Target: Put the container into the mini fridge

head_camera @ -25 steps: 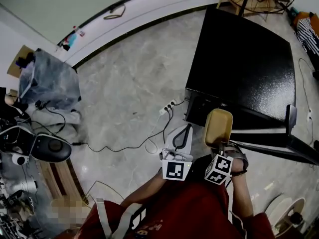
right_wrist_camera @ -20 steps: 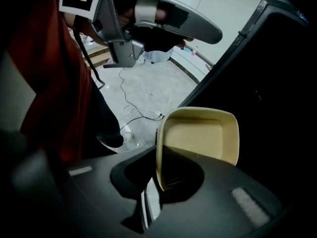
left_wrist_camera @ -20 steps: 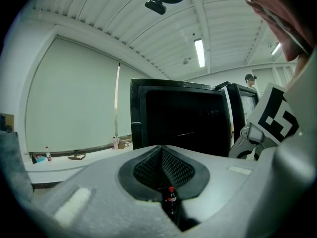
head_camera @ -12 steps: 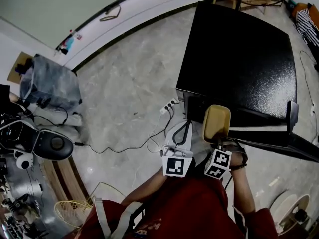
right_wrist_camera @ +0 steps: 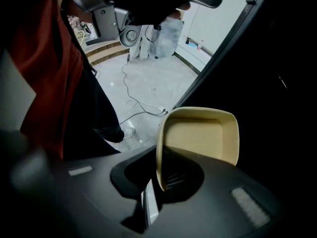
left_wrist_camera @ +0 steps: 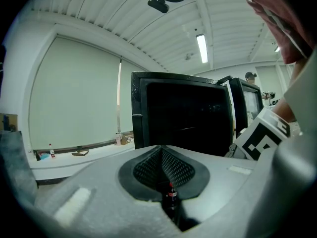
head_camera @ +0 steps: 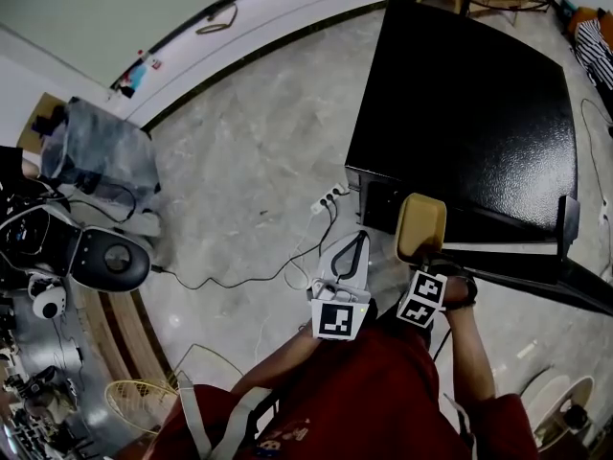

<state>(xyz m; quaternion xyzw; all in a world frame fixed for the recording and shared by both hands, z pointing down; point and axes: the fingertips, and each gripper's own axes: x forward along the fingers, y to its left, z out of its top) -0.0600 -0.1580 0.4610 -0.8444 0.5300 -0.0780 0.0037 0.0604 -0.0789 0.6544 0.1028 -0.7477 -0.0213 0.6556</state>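
Observation:
A tan, shallow rectangular container (head_camera: 420,228) is held upright on its edge by my right gripper (head_camera: 427,263), whose jaws are shut on the container's rim. In the right gripper view the container (right_wrist_camera: 198,138) stands above the gripper (right_wrist_camera: 159,182), against the dark body of the mini fridge (right_wrist_camera: 277,58). The black mini fridge (head_camera: 469,113) stands on the floor just ahead of the container, and its front is in shadow. My left gripper (head_camera: 347,262) hangs beside the right one, shut and empty. In the left gripper view the gripper (left_wrist_camera: 163,177) points at the mini fridge (left_wrist_camera: 183,113).
A power strip with trailing cables (head_camera: 329,199) lies on the marble floor left of the fridge. A dark panel (head_camera: 565,223) juts out at the fridge's right front. A round grey device (head_camera: 107,257) and a grey bag (head_camera: 91,151) sit at the left, a wire basket (head_camera: 144,405) below.
Both grippers stay almost where they were, and the container is still gripped. My head view has shifted a little, so the fridge sits slightly differently in frame.

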